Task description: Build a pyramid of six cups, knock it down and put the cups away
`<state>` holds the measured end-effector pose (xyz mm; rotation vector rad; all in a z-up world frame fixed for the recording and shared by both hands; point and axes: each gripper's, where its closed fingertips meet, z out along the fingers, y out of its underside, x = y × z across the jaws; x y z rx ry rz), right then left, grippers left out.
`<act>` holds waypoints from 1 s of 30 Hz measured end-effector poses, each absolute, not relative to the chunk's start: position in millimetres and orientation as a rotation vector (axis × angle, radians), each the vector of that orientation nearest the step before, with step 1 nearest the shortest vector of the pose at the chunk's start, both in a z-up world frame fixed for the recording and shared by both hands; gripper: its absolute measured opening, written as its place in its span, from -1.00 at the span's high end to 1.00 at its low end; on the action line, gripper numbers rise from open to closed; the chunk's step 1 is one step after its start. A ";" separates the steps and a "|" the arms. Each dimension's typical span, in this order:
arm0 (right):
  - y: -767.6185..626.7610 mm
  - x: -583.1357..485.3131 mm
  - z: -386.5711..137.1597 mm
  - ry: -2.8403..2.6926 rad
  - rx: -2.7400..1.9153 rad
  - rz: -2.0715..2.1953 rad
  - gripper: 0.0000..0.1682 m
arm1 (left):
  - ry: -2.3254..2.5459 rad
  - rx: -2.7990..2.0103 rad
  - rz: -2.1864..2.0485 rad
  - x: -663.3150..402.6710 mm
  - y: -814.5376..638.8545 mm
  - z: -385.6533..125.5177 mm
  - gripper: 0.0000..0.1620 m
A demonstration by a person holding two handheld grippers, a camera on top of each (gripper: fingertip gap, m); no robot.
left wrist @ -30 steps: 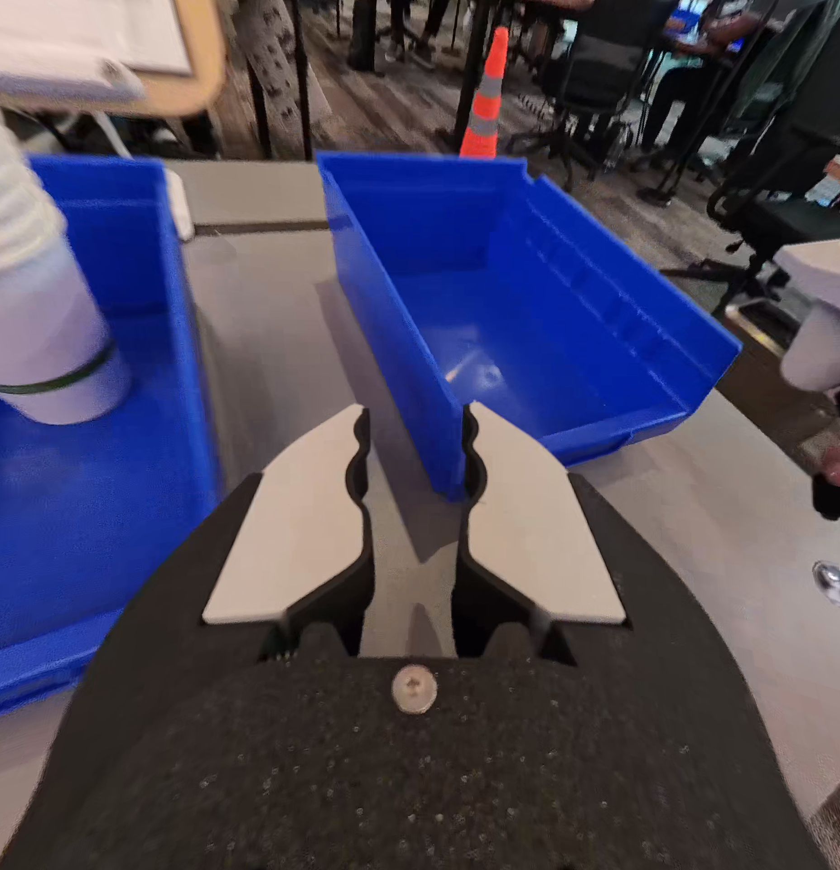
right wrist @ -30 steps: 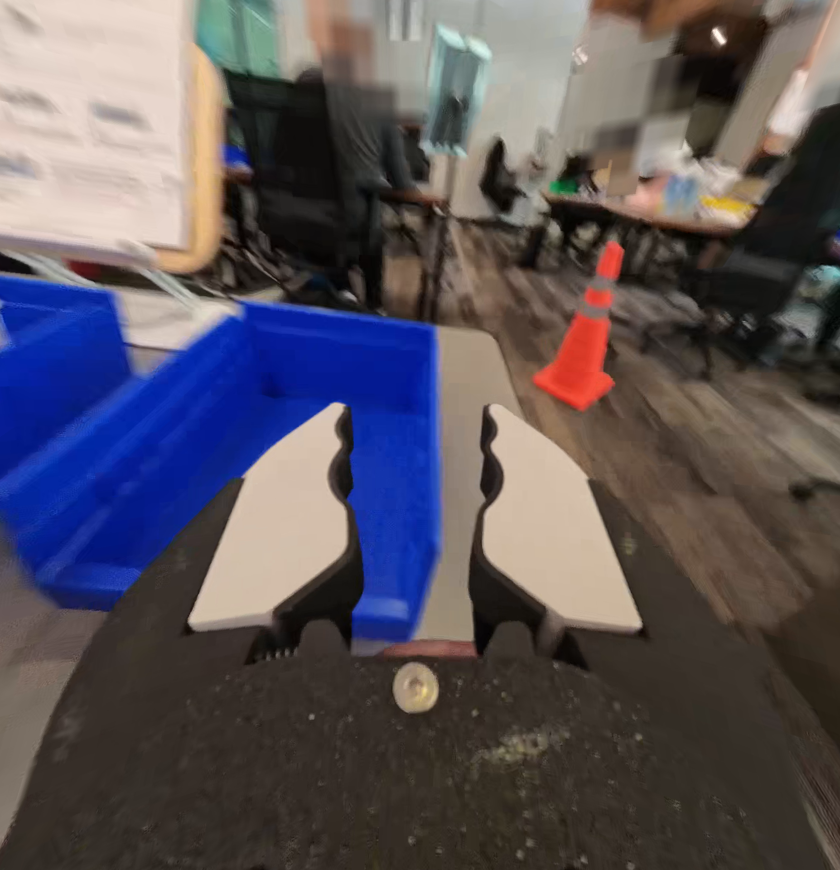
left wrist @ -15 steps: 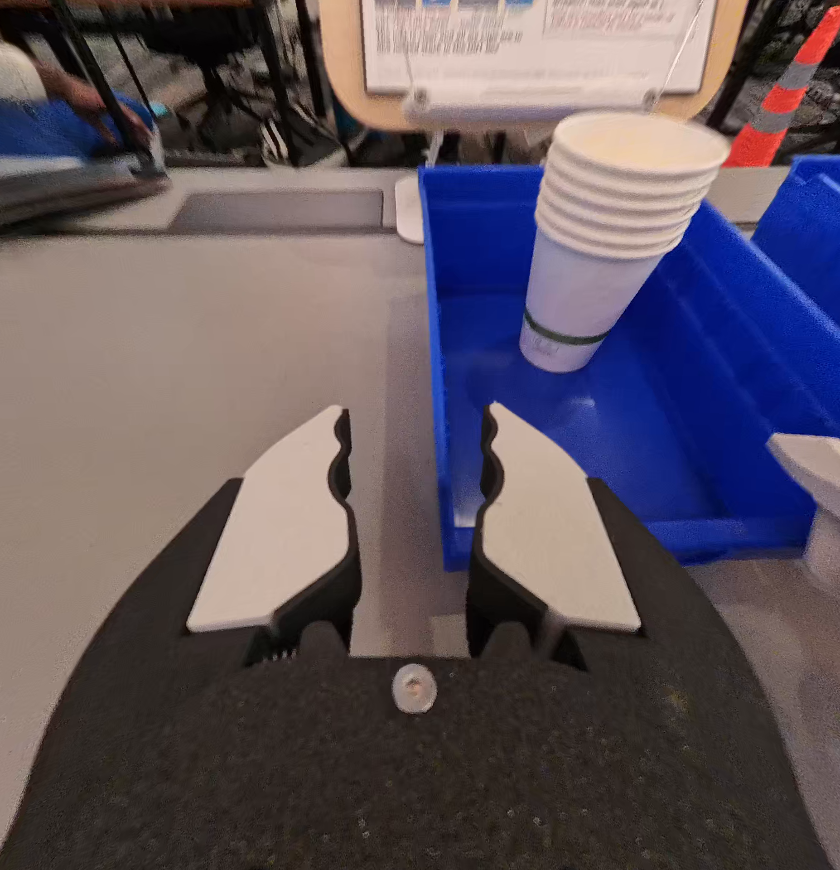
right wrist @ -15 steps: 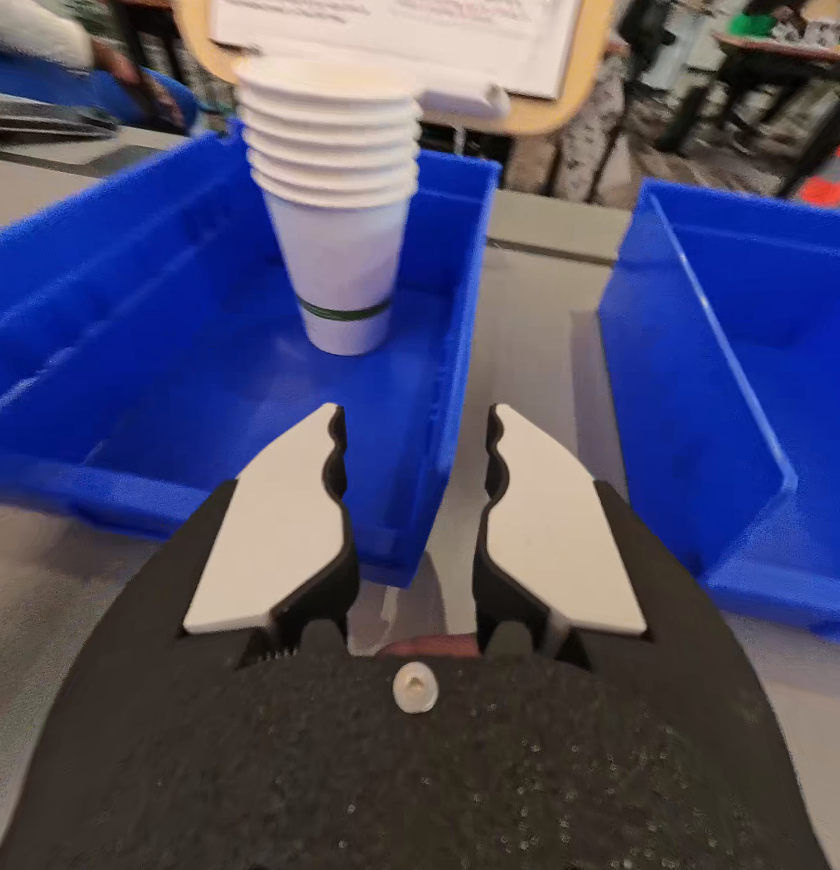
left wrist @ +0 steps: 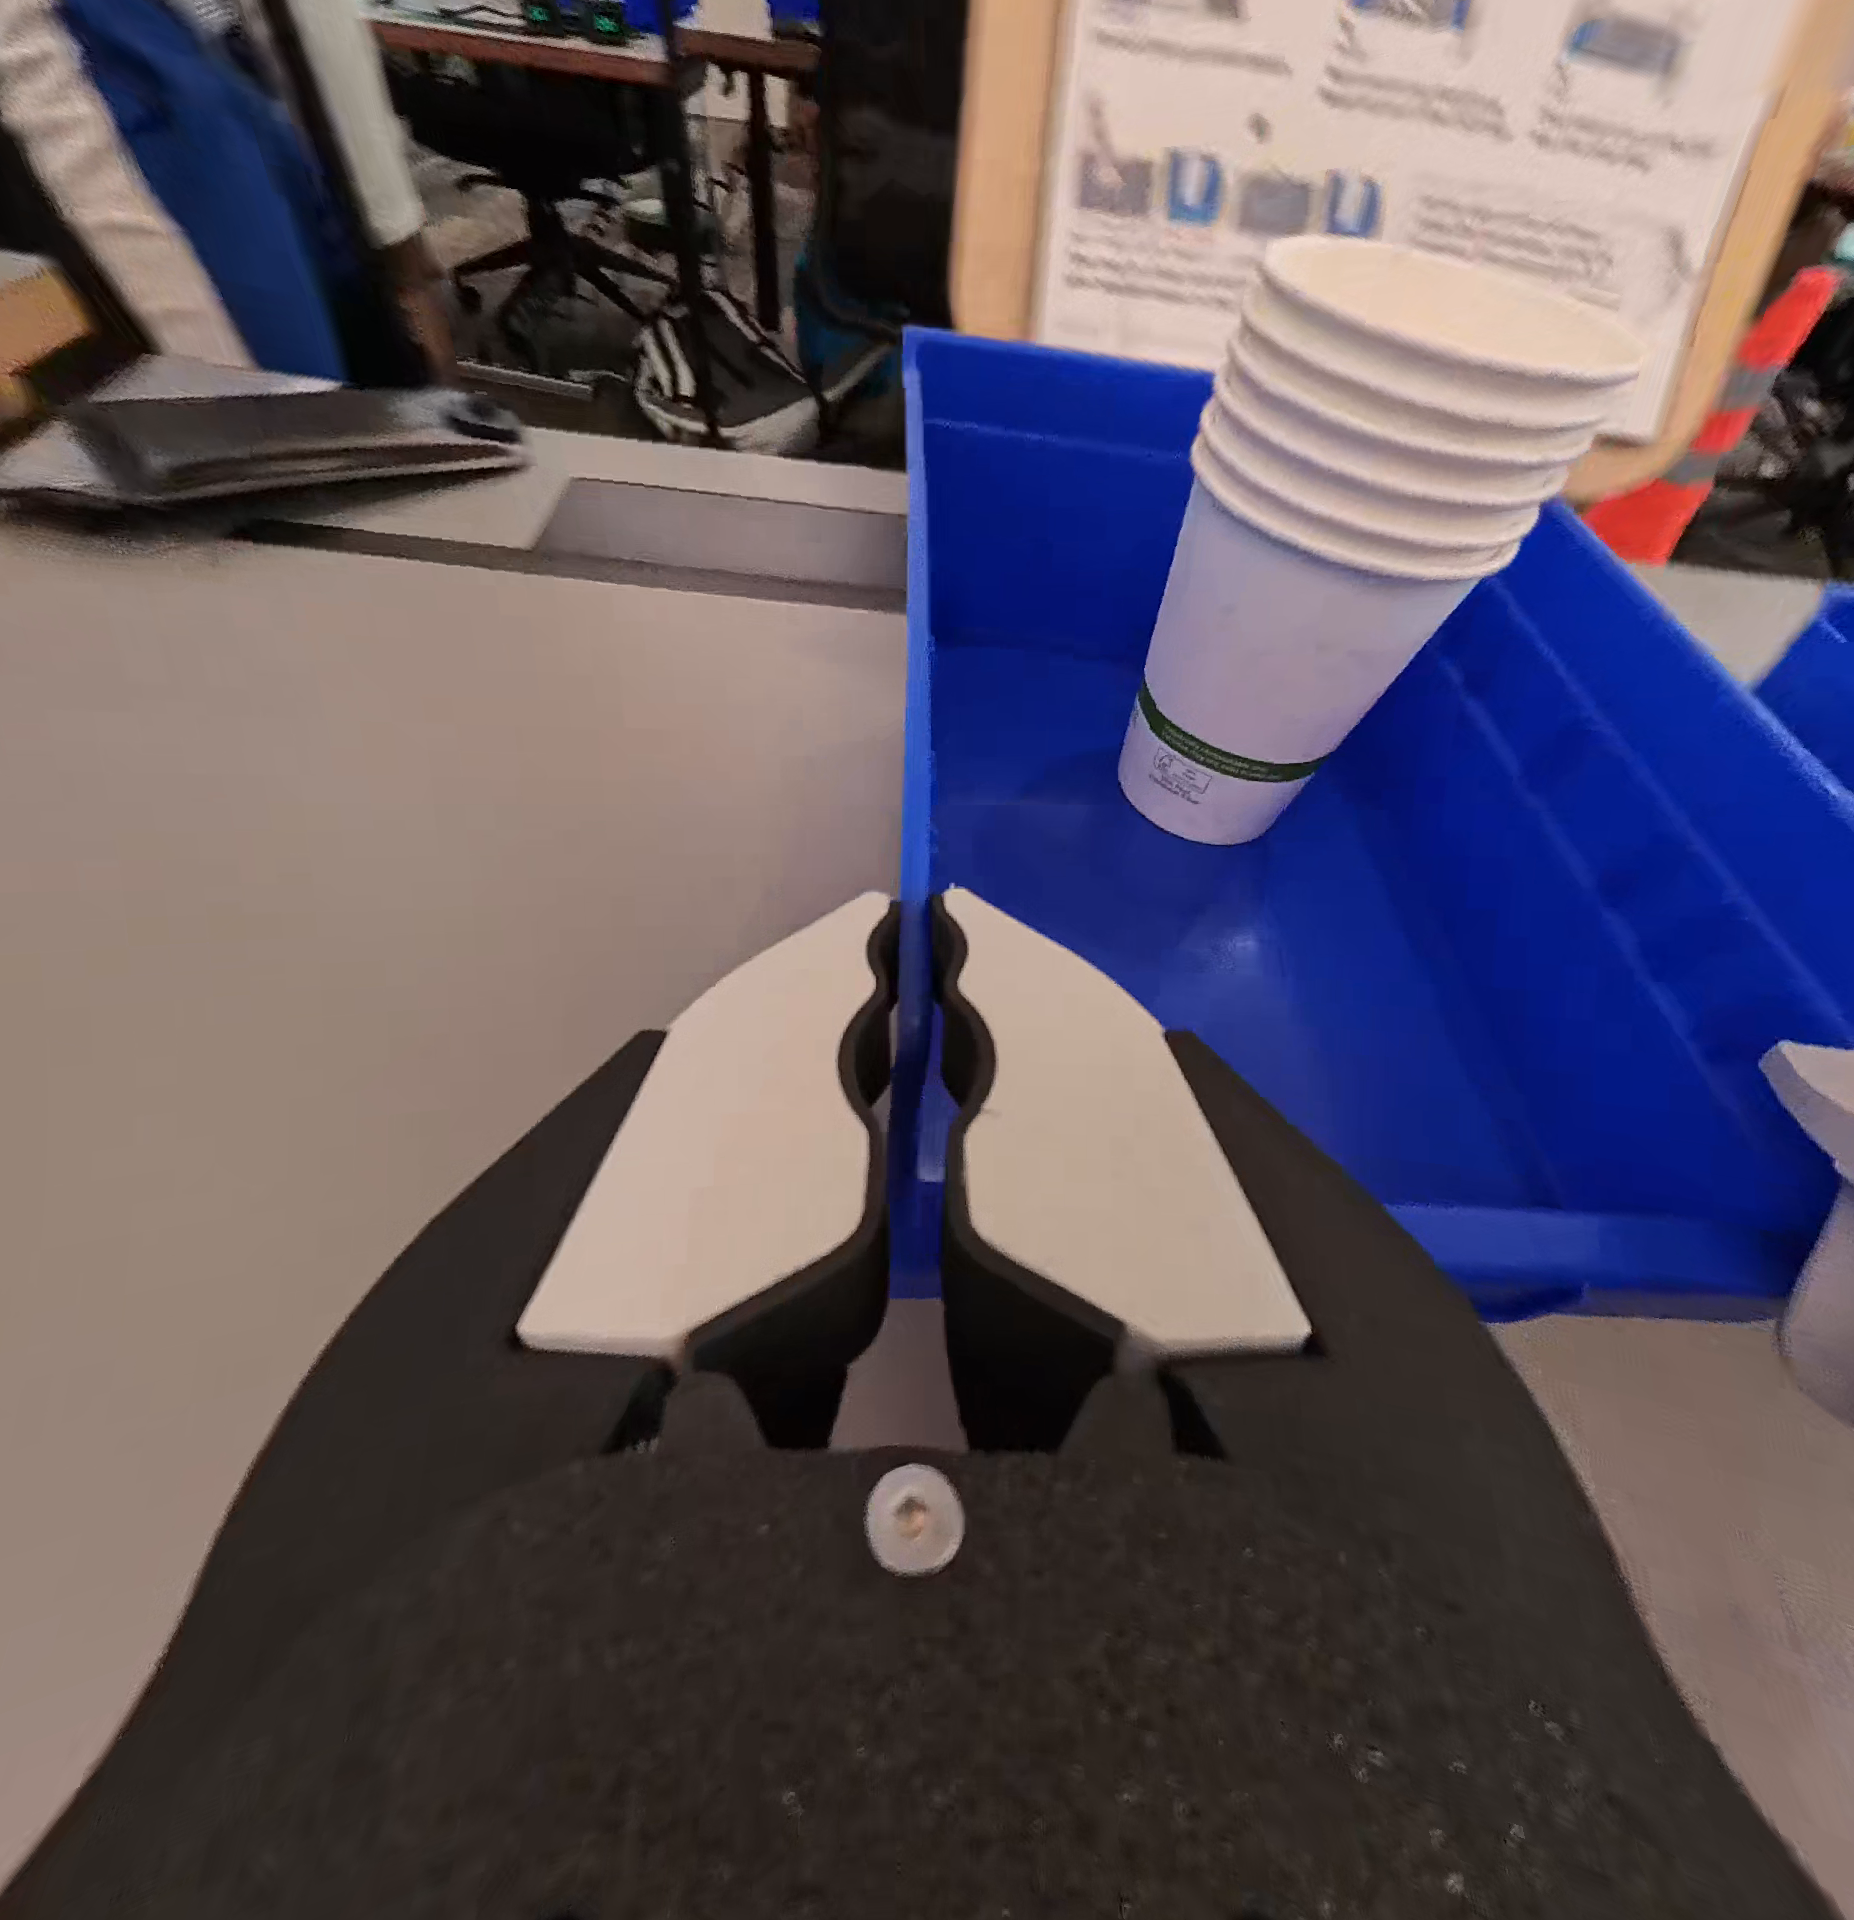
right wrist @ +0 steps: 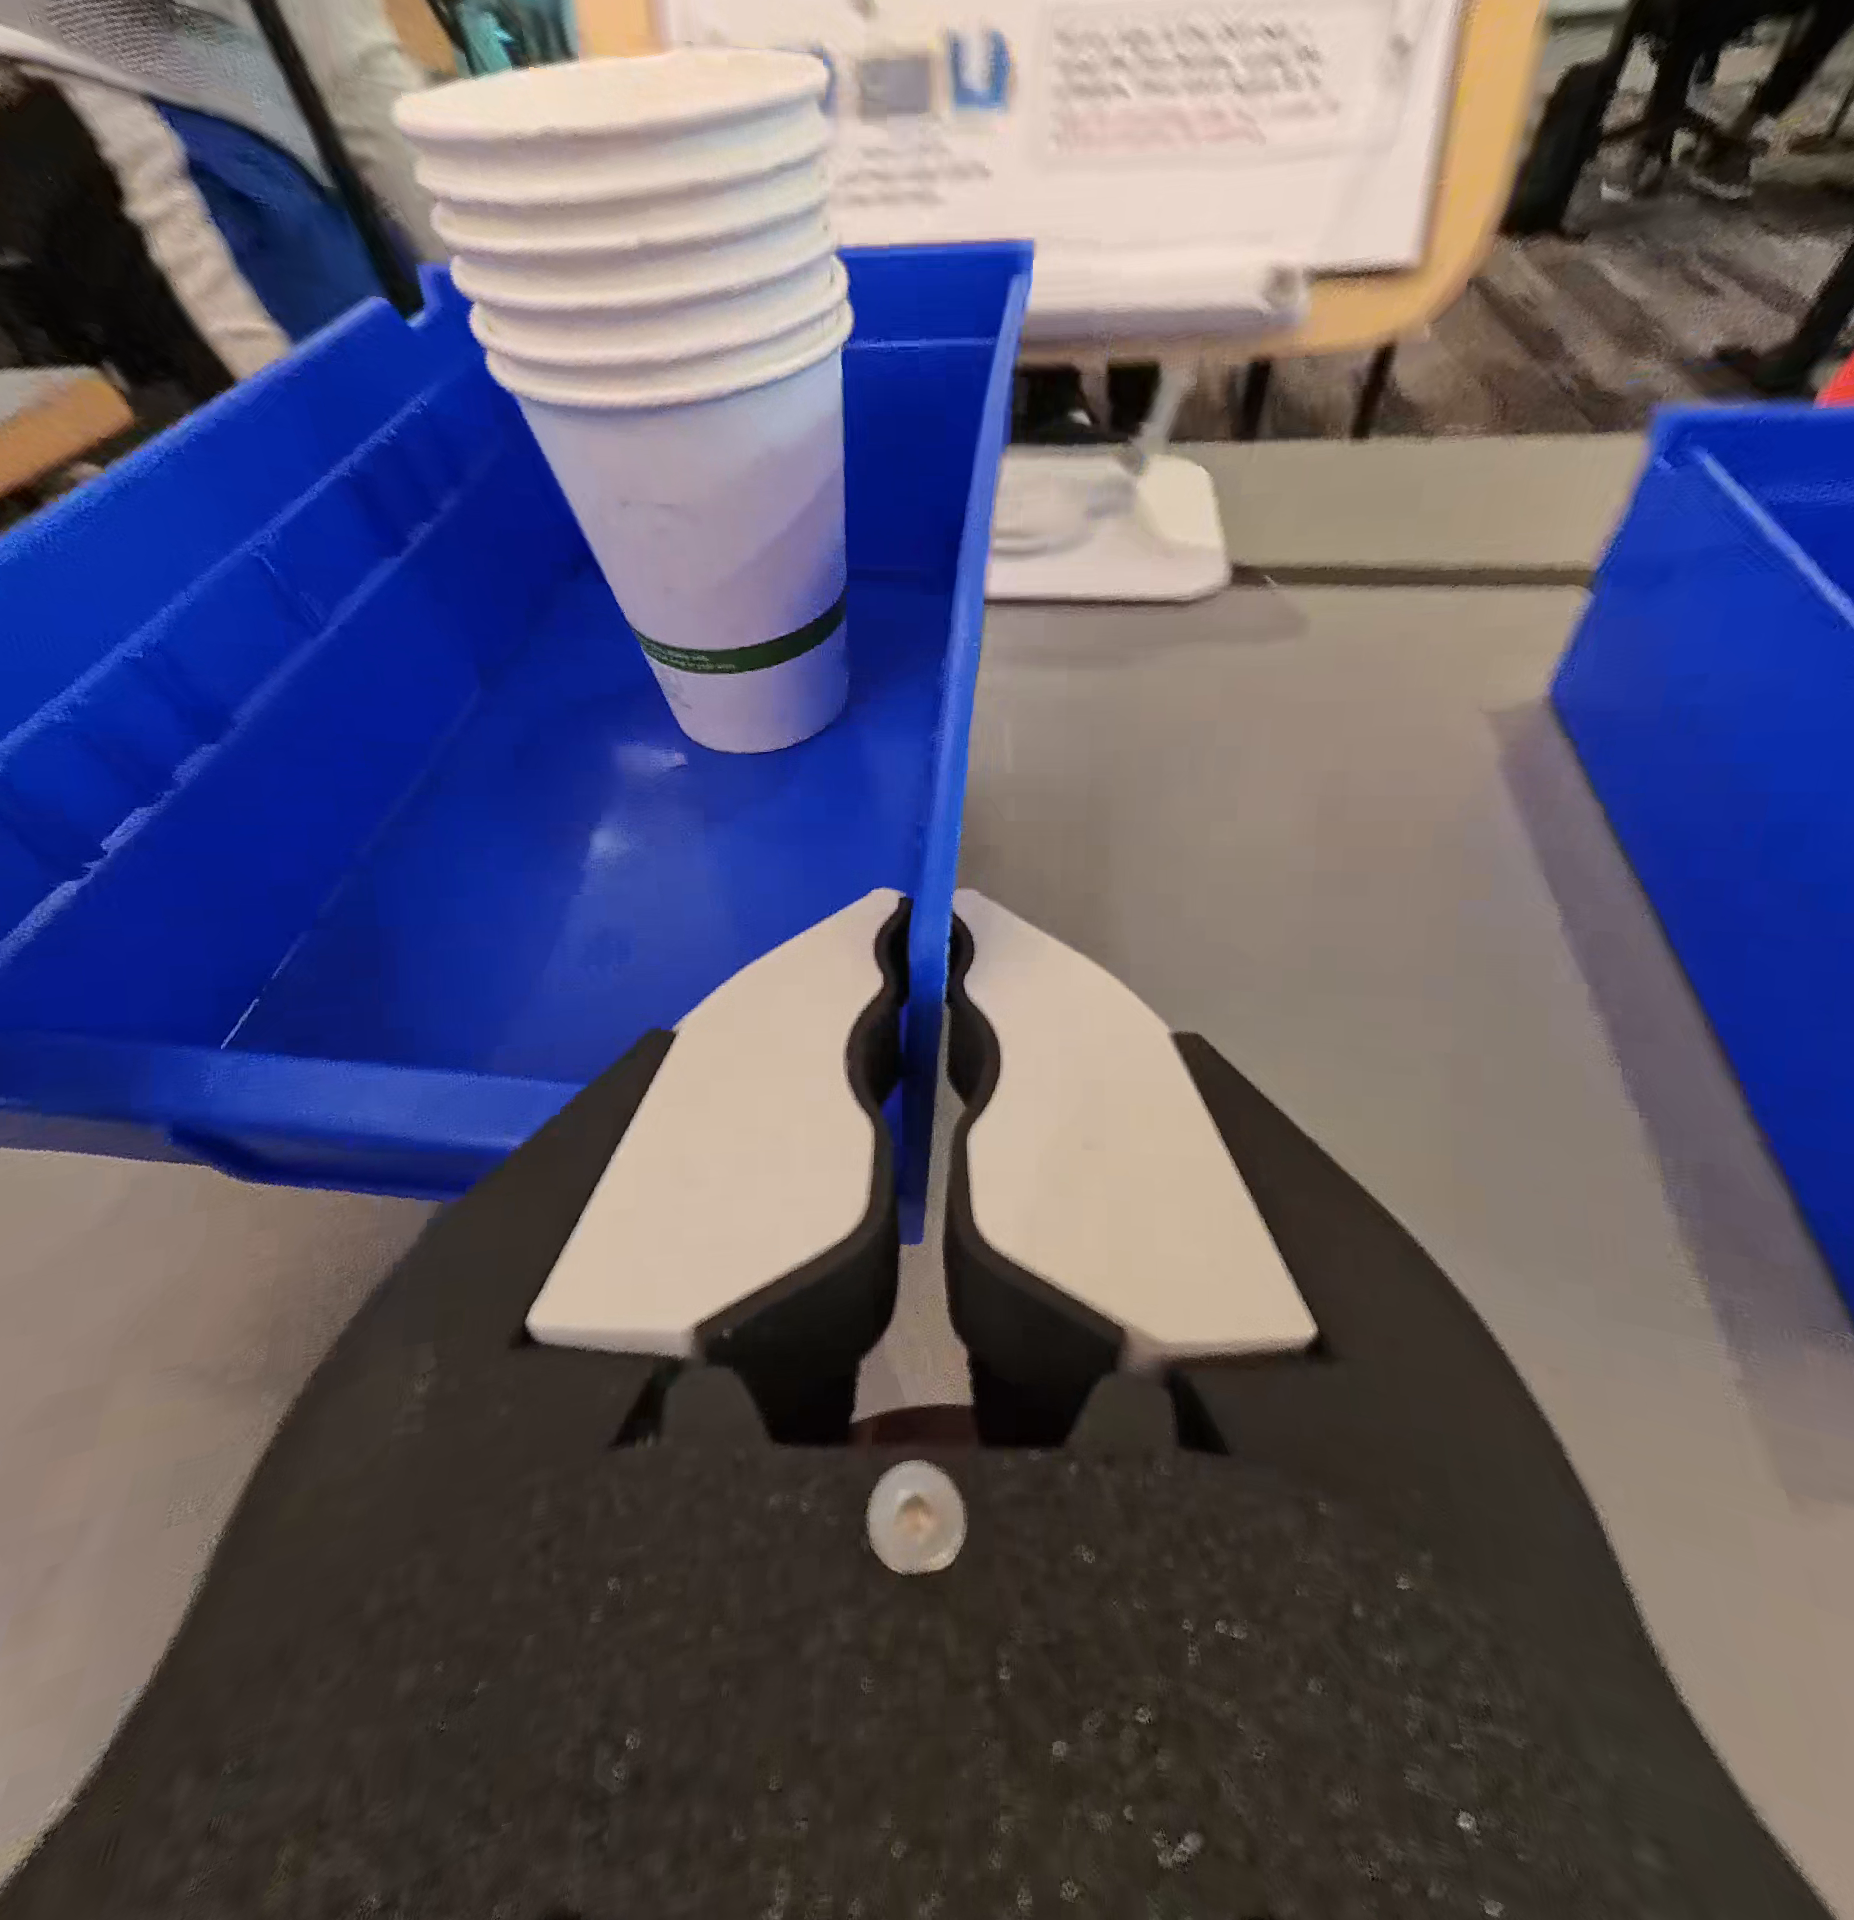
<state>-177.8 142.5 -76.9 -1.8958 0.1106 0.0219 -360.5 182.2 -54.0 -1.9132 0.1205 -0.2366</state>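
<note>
Starting at the left, a grey table [left wrist: 331,831] is seen, and the left gripper [left wrist: 915,914] is clamped narrowly on the left wall of a blue bin [left wrist: 1525,935]. A nested stack of white paper cups [left wrist: 1349,540], banded in green near the base, is stood upright inside the bin towards its far end. The bin's right wall [right wrist: 954,727] is pinched by the right gripper [right wrist: 928,909]. Further right, well apart, a second blue bin [right wrist: 1733,779] is seen on the table.
</note>
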 end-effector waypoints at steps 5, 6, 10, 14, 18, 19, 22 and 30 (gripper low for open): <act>172.0 -272.2 -56.2 0.048 -1.857 0.069 0.97 | 0.104 -1.878 -0.141 -457.1 196.5 -28.6 0.96; 176.8 -288.1 -57.5 0.052 -1.859 0.077 0.97 | 0.108 -1.874 -0.141 -472.8 199.6 -26.5 0.96; 189.8 -335.6 -70.4 0.087 -1.873 0.091 0.97 | 0.153 -1.875 -0.118 -519.5 216.9 -31.9 0.96; 201.7 -355.8 -84.4 0.063 -1.907 0.069 0.97 | 0.189 -1.915 -0.112 -544.0 231.7 -58.3 0.96; 212.7 -361.8 -110.9 0.070 -1.962 0.054 0.96 | 0.151 -1.957 -0.176 -551.9 241.9 -95.0 0.95; 214.0 -360.1 -117.5 0.088 -1.963 0.033 0.97 | 0.152 -1.952 -0.185 -552.3 243.3 -101.5 0.95; 213.6 -359.0 -124.0 0.109 -1.896 0.097 0.96 | 0.160 -1.933 -0.181 -550.5 245.8 -104.3 0.95; 174.6 -351.4 -88.8 -0.210 -1.895 0.252 0.58 | 0.045 -1.917 -0.209 -553.4 223.2 -70.9 0.46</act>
